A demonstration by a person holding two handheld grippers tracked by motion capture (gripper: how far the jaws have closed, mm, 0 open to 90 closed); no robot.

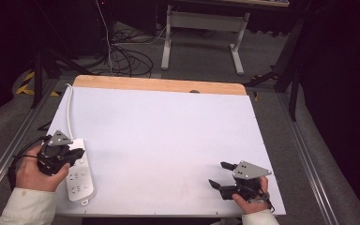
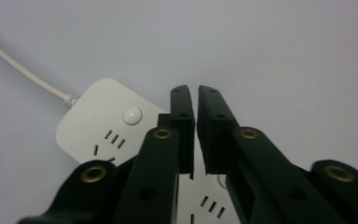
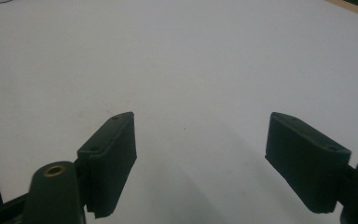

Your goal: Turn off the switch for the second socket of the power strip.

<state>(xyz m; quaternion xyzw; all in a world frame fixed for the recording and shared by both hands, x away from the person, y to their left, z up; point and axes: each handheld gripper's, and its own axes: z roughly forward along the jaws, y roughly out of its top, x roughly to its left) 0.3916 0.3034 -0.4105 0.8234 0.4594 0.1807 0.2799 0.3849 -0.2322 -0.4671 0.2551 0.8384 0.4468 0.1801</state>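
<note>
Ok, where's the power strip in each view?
High view: power strip lower left, under the left gripper.
Left gripper view: lower left, behind the nearly closed jaws.
Right gripper view: not in it.
Shared landmark: its white cord, running off from the strip's end.

High view: above the near edge, facing forward and down; takes in the whole table (image 1: 168, 136), floor and desk legs (image 1: 201, 42) beyond.
Left gripper view: low and close, looking along its jaws over the power strip (image 2: 107, 126).
Right gripper view: low and close, facing bare tabletop (image 3: 177, 60).
Shared: strip and tabletop, in high and left views.
</note>
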